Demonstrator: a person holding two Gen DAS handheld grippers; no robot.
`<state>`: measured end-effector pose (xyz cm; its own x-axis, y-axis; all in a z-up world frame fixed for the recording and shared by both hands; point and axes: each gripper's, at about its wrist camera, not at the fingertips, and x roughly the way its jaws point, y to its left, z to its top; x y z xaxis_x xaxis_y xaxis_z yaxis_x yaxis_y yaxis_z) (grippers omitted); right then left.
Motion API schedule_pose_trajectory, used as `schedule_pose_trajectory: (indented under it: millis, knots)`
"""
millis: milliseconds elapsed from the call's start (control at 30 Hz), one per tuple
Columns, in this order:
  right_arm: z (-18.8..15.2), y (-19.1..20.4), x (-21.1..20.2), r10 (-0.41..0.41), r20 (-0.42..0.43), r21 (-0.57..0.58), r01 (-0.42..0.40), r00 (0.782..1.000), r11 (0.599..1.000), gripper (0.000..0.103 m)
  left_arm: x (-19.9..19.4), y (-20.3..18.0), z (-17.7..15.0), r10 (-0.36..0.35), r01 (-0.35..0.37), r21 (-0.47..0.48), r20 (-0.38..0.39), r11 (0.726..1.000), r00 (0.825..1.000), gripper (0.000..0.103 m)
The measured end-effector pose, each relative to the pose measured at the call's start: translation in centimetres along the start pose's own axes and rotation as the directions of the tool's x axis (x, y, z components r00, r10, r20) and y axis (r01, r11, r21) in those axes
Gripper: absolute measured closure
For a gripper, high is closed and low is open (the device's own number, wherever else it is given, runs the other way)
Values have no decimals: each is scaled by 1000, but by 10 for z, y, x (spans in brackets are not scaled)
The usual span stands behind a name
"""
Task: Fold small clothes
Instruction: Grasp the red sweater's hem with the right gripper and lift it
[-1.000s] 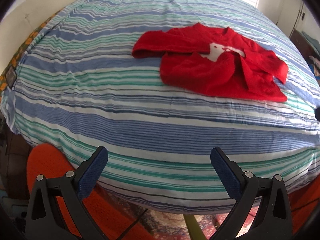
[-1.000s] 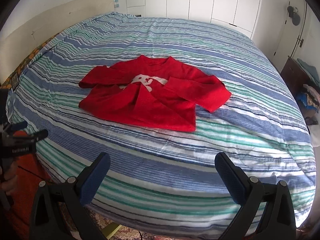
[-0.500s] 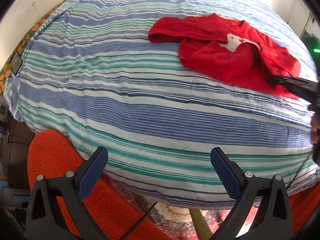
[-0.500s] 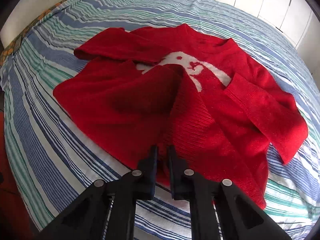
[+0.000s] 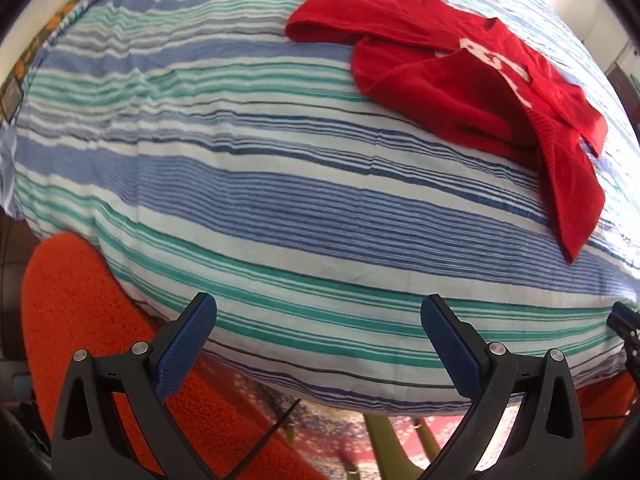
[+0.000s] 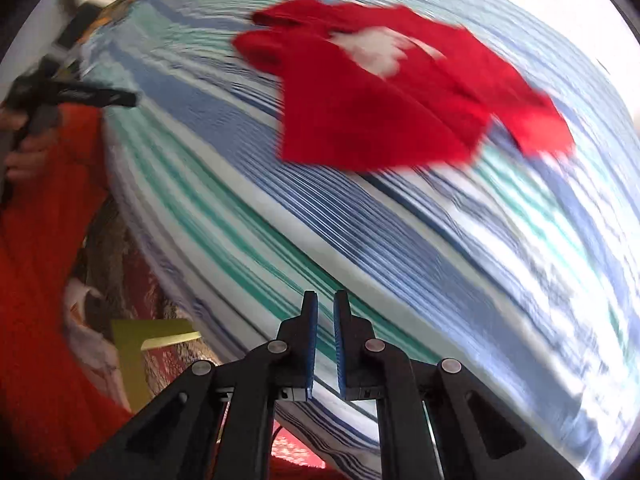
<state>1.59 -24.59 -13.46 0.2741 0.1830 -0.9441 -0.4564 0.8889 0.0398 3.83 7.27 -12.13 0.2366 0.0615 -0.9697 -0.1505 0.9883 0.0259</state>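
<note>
A small red sweater with a white motif lies rumpled on the striped bed, toward its far right; one corner is drawn out toward the bed's near edge. It also shows, blurred, in the right wrist view. My left gripper is open and empty over the bed's near edge, far from the sweater. My right gripper has its jaws nearly together with nothing between them, over the bed's edge, apart from the sweater.
An orange fuzzy cover hangs at the lower left beside the bed. A patterned rug and a yellow-green frame lie below the bed edge. My left hand and gripper show at the left of the right wrist view.
My right gripper shut at the sweater's hem, then pulled back off the bed toward its near edge. The sweater's near corner is now drawn out toward that edge. The left gripper stayed open.
</note>
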Motion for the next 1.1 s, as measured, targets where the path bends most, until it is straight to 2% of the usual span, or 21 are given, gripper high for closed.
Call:
schedule_pose_trajectory:
  millis: [67, 100, 133, 200, 267, 300, 367, 433, 500, 533, 567, 600, 667, 767, 800, 833, 867, 933, 967, 1067, 1100]
  knots:
    - [6, -9, -3, 51, 54, 133, -58, 997, 989, 75, -1, 4, 0, 4, -4, -21, 6, 1000, 1000, 1]
    - [9, -12, -7, 93, 104, 201, -113, 990, 973, 66, -2, 5, 0, 6, -6, -29, 9, 1000, 1000, 1]
    - [13, -15, -9, 150, 166, 265, -191, 975, 945, 62, -2, 6, 1, 6, -6, -37, 11, 999, 1000, 1]
    - [24, -22, -3, 281, 281, 379, -375, 918, 846, 52, -3, 6, 1, -1, 2, -42, 16, 999, 1000, 1]
    - [30, -29, 20, 364, 347, 494, -498, 864, 713, 51, -5, 5, 0, -6, 7, -32, 28, 999, 1000, 1]
    - [31, -31, 34, 371, 348, 549, -508, 861, 664, 51, -6, 5, -1, -6, 7, -26, 35, 1000, 999, 1]
    - [32, -31, 59, 359, 333, 625, -489, 872, 608, 51, -7, 4, -2, -10, 10, -14, 47, 1000, 999, 1]
    - [33, -30, 73, 353, 364, 659, -506, 862, 557, 51, -5, 3, -2, -21, 22, -9, 42, 1000, 999, 1]
    - [44, -31, 84, 346, 419, 654, -543, 840, 527, 53, -3, 4, -1, -29, 29, -13, 30, 999, 999, 1]
    - [50, -30, 90, 352, 431, 646, -557, 831, 522, 60, -4, 5, 0, -31, 31, -16, 29, 999, 999, 1]
    - [53, -30, 92, 358, 424, 646, -555, 832, 524, 93, -6, 6, 0, -31, 32, -20, 36, 999, 999, 1]
    - [54, -30, 90, 362, 403, 655, -541, 841, 527, 98, -10, 10, 1, -31, 32, -27, 49, 999, 998, 1]
    - [55, -30, 70, 395, 410, 632, -568, 822, 528, 98, -16, 18, 0, -25, 29, -51, 78, 998, 997, 1]
    - [52, -30, 28, 432, 409, 543, -595, 804, 593, 98, -15, 33, -2, -21, 30, -98, 86, 995, 996, 1]
    - [46, -31, 14, 439, 400, 526, -594, 805, 609, 98, -12, 36, -1, -26, 34, -112, 78, 993, 997, 1]
    - [40, -32, 3, 442, 380, 517, -583, 812, 627, 98, -9, 37, -1, -30, 39, -118, 70, 992, 997, 1]
    - [33, -32, -4, 430, 350, 516, -554, 833, 654, 98, -5, 37, 1, -36, 42, -120, 58, 992, 998, 1]
    - [17, -45, -8, 352, 272, 531, -445, 896, 722, 98, 0, 33, 4, -57, 61, -113, 39, 992, 998, 1]
    - [12, -49, -3, 326, 249, 540, -410, 912, 735, 98, 0, 31, 6, -81, 85, -107, 37, 991, 996, 1]
    - [6, -57, 21, 337, 235, 597, -409, 912, 690, 94, -2, 31, 10, -190, 193, -129, 35, 973, 981, 1]
    - [5, -54, 27, 318, 214, 602, -381, 923, 702, 93, -2, 33, 14, -252, 254, -157, 33, 955, 967, 1]
